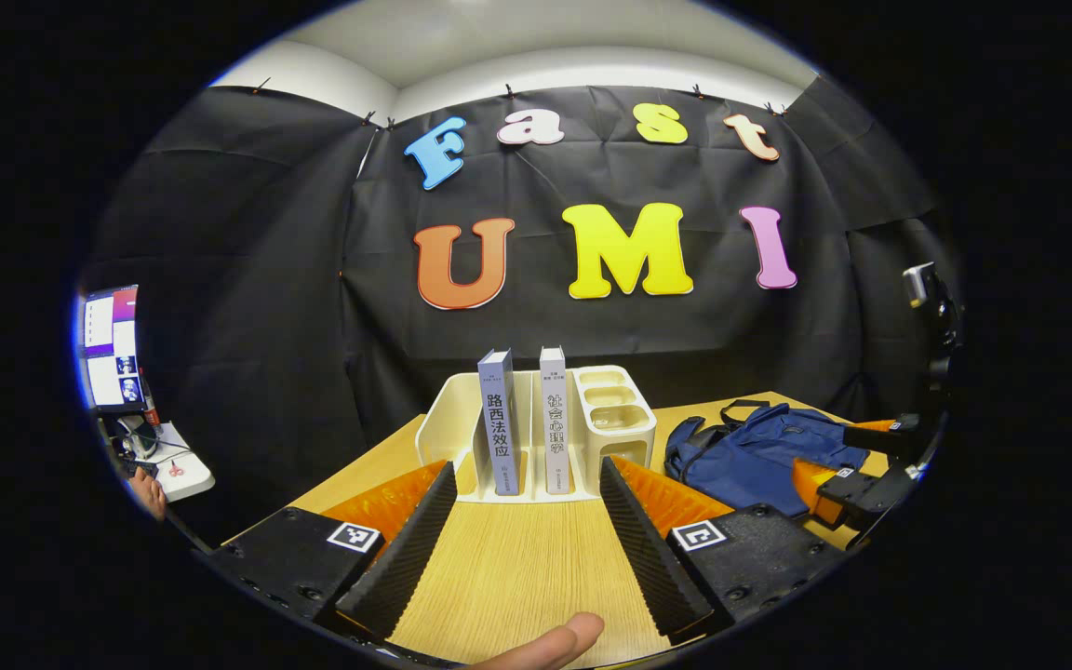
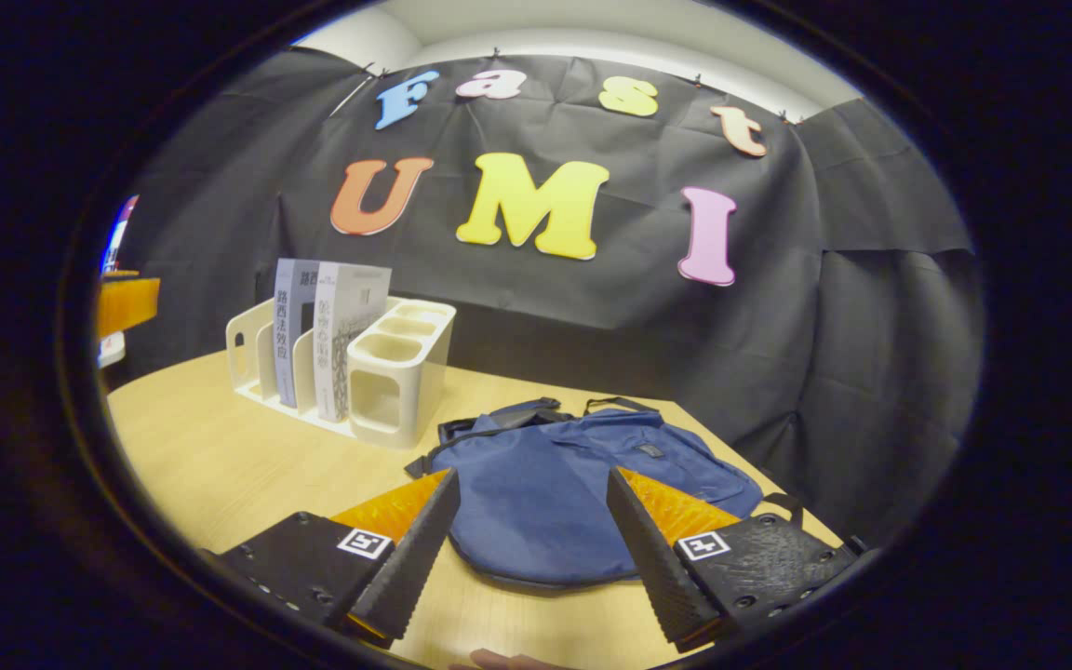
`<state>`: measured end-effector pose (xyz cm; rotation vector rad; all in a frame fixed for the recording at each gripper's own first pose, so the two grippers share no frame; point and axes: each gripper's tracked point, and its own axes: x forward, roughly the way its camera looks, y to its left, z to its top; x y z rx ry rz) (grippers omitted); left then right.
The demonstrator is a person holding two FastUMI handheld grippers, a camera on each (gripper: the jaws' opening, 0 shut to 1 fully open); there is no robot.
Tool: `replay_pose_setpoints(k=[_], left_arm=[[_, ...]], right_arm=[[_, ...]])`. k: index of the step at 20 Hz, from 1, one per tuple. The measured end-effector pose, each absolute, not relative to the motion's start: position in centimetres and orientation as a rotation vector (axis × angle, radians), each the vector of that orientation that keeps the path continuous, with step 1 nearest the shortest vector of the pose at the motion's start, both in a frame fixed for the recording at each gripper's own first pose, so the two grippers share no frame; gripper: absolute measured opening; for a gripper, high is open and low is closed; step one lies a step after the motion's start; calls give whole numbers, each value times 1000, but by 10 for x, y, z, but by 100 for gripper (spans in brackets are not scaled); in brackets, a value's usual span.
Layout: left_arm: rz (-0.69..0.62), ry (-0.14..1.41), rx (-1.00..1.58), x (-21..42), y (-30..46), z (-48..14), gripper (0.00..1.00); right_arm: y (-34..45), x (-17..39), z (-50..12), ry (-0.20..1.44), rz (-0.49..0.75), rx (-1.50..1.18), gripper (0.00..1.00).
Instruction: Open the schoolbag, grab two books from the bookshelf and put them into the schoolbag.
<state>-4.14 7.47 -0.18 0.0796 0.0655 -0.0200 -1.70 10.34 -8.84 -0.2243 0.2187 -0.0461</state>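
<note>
Meanwhile both grippers spread — schoolbag (image 2: 562, 493) flat, closed.

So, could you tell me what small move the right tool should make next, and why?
Probably ease the right tool forward and down onto the blue schoolbag. Its fingers stand open with nothing between them, the bag lies flat and looks closed, and both books are upright in the bookshelf.
</note>
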Motion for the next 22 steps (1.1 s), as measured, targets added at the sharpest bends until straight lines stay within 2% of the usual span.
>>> replay_pose_setpoints(k=[8,10,11,13,14,15,18,21,22], left_arm=[[-22,98,59,-37,81,-10,98],[-24,105,55,-37,83,-11,98],[-23,111,55,-36,83,-12,98],[-24,113,54,-37,84,-13,98],[-21,112,52,-35,87,-13,98],[-21,112,46,-35,89,-13,98],[-21,123,19,-34,93,-14,98],[-12,131,16,-33,95,-16,98],[-10,132,12,-34,97,-17,98]], right_arm=[[123,20,-151,324,-83,-535,95],[128,27,-165,359,-78,-581,98],[129,32,-171,380,-81,-592,94],[126,41,-176,398,-105,-616,94],[123,45,-176,394,-121,-631,98],[122,49,-174,393,-137,-641,92],[120,57,-174,396,-167,-673,92],[125,53,-162,372,-182,-693,89],[124,52,-156,355,-189,-704,84]])
